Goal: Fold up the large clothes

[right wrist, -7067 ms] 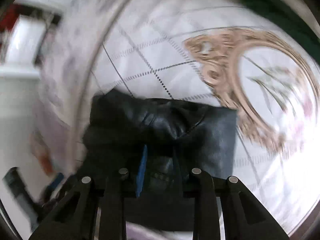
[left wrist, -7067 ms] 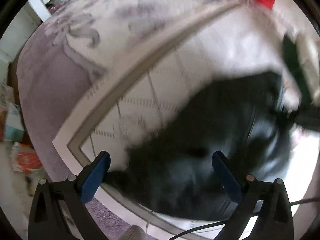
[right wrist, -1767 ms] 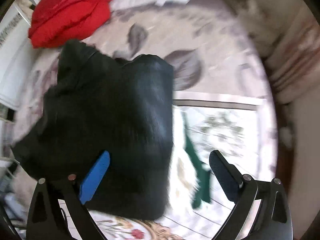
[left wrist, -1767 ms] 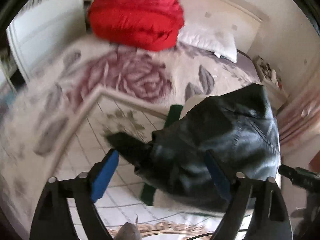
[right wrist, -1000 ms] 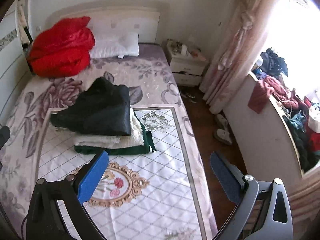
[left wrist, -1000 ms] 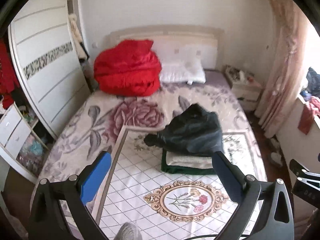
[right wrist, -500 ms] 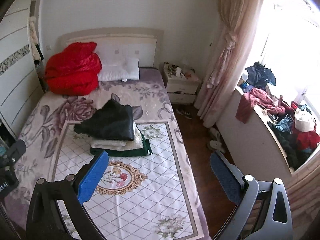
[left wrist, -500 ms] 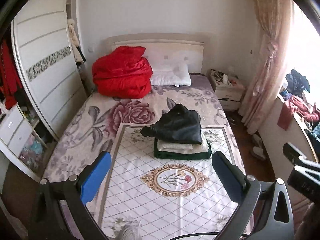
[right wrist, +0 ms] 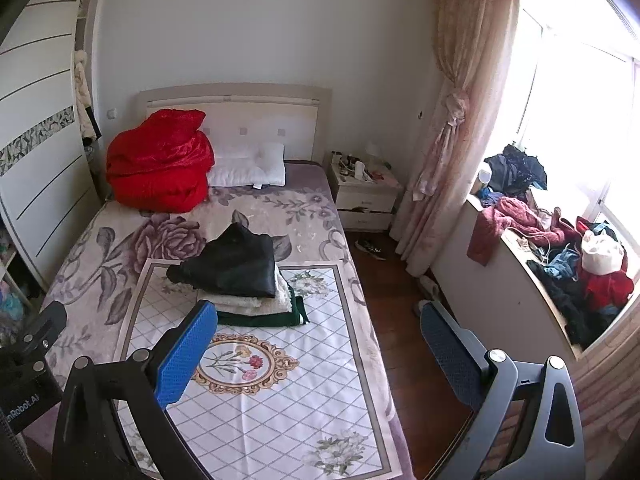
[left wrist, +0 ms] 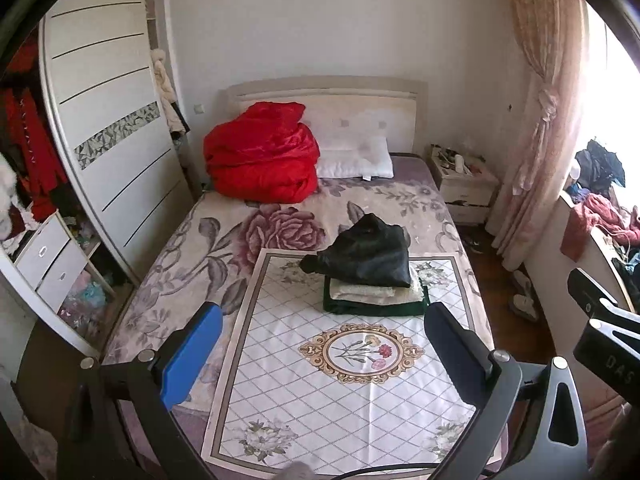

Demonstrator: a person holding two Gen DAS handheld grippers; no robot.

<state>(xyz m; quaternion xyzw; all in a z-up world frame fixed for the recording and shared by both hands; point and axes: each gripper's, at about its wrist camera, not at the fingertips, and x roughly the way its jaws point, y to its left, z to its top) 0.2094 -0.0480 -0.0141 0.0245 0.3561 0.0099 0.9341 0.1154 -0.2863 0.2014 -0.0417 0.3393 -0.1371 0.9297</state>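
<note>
Both tongs, left tongs (left wrist: pixel 320 360) and right tongs (right wrist: pixel 316 356), gape wide, holding nothing, well back from the bed (left wrist: pixel 192 236). Folded black jacket (left wrist: pixel 368 258) tops the stack (left wrist: pixel 374 298); unfolded clothes (right wrist: pixel 560 256) apparently wait on the windowsill.

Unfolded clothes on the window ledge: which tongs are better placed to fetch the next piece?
Probably the right tongs: open, empty, with the ledge clothes pile large in their view. The left tongs, also open, face the folded stack.
</note>
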